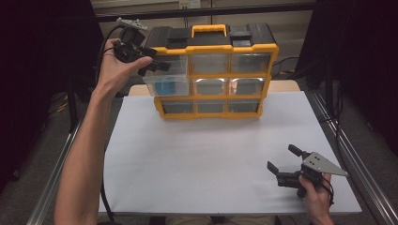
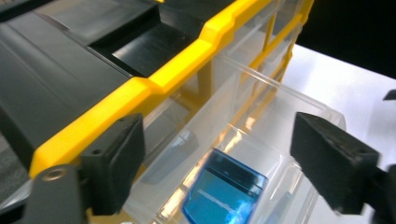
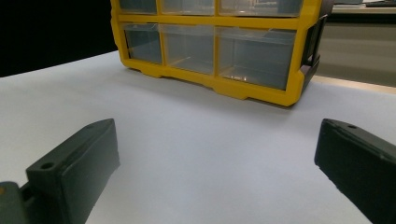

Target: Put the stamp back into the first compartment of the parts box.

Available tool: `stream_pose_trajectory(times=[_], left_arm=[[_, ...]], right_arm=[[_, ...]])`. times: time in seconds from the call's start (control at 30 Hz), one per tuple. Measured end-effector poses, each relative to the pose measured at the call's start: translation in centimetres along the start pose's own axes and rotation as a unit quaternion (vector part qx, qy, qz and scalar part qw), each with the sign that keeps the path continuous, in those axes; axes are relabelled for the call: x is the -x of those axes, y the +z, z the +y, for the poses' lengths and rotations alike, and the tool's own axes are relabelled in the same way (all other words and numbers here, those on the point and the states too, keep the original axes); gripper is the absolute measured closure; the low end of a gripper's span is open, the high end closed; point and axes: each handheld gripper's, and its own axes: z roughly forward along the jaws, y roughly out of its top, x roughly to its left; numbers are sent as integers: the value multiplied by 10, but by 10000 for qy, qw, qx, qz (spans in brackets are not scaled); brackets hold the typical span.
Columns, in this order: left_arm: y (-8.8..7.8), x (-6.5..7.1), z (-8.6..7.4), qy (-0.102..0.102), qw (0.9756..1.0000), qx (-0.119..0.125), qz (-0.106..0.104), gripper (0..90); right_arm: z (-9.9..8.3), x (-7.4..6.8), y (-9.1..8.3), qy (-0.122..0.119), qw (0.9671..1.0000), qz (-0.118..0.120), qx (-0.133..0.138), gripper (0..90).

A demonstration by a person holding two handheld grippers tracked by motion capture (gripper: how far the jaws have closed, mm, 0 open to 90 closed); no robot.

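White paper covers the table [image 1: 211,159], dark curtains around it. From the high view, a yellow-and-black plastic organiser with clear drawers [image 1: 213,70] stands at the far edge; its left middle drawer [image 1: 166,84] is pulled out with a blue translucent block [image 1: 165,87] inside. The left gripper [image 1: 155,65] hovers above that drawer, and the right gripper [image 1: 281,161] rests near the front right corner. In the left gripper view, jaws stand apart over the blue block [image 2: 224,193], empty. In the right gripper view, jaws gape wide over bare paper, the organiser [image 3: 219,51] well ahead.
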Motion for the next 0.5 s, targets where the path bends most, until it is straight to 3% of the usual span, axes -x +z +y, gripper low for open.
stream_pose_trajectory(times=[0.1, 0.27, 0.37, 0.43, 0.5], left_arm=[[-1, 0, -4, 45, 9996, 263, 116, 80], [-4, 2, -12, 28, 9979, 567, 320, 51], [-9, 6, -16, 63, 9943, 908, 549, 45], [-10, 10, -16, 142, 9923, 949, 788, 44], [-11, 14, -18, 167, 9907, 1038, 861, 38]], right_arm=[[0, 0, 0, 11, 10000, 23, 0, 0], [0, 0, 0, -15, 10000, 26, 18, 0], [-1, 1, 0, 32, 10000, 28, 12, 0], [-2, 2, 0, 48, 10000, 2, 25, 0], [-2, 2, 0, 62, 10000, -35, 15, 0]])
